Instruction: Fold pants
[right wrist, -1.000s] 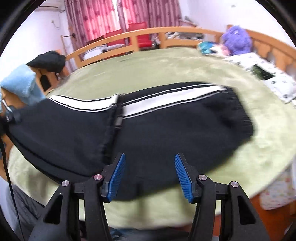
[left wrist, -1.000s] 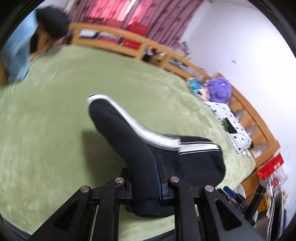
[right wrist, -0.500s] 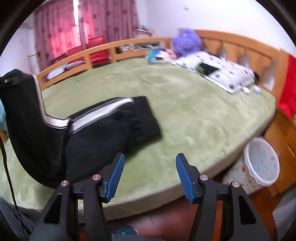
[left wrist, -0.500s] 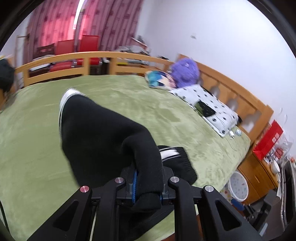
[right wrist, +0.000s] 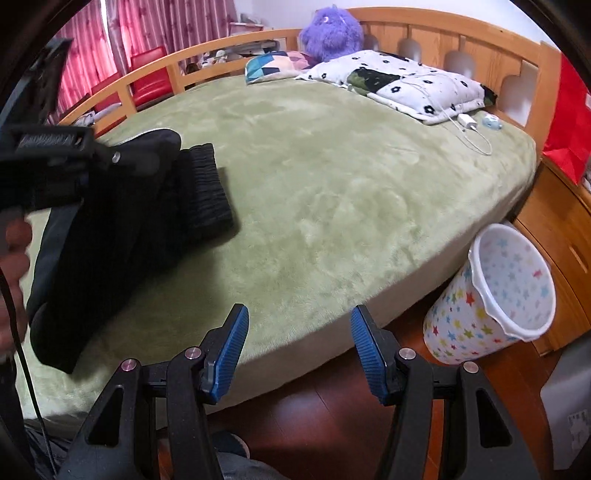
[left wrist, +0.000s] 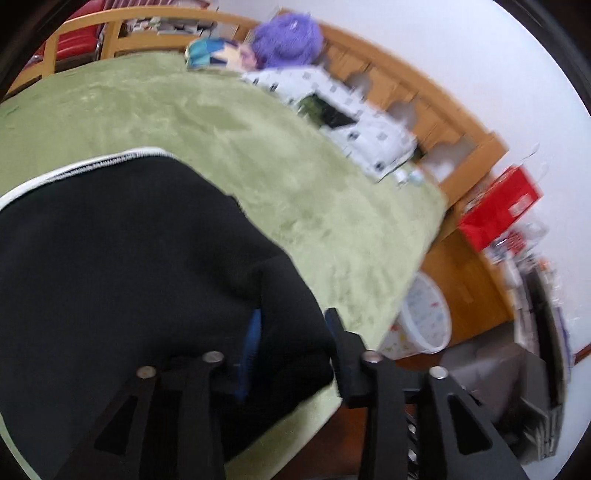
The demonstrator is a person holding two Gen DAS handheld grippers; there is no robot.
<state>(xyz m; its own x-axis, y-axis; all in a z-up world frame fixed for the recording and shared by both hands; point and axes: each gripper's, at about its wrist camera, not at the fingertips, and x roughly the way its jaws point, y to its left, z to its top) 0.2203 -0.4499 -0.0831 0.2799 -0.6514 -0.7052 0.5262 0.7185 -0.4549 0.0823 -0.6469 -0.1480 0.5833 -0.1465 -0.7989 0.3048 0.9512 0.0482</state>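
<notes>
The black pants [left wrist: 122,258] with a white side stripe lie folded on the green bed [left wrist: 295,177]. My left gripper [left wrist: 291,325] has its jaws spread wide with a fold of the pants cloth lying loosely between them, low over the bed's near edge. In the right wrist view the pants [right wrist: 122,221] lie at the left with the ribbed cuff on top, and the left gripper body [right wrist: 51,162] sits over them. My right gripper [right wrist: 297,328] is open and empty, over the bed's front edge, to the right of the pants.
A star-patterned white bin [right wrist: 491,295] stands on the wood floor right of the bed. A spotted pillow [right wrist: 399,85], a purple plush toy [right wrist: 330,31] and a charger cable [right wrist: 469,125] lie near the wooden headboard [right wrist: 461,44]. A red bag [left wrist: 498,206] sits on a cabinet.
My left gripper has carried the pants leg over and down onto the rest, and its jaws have opened. My right gripper has swung right, away from the pants.
</notes>
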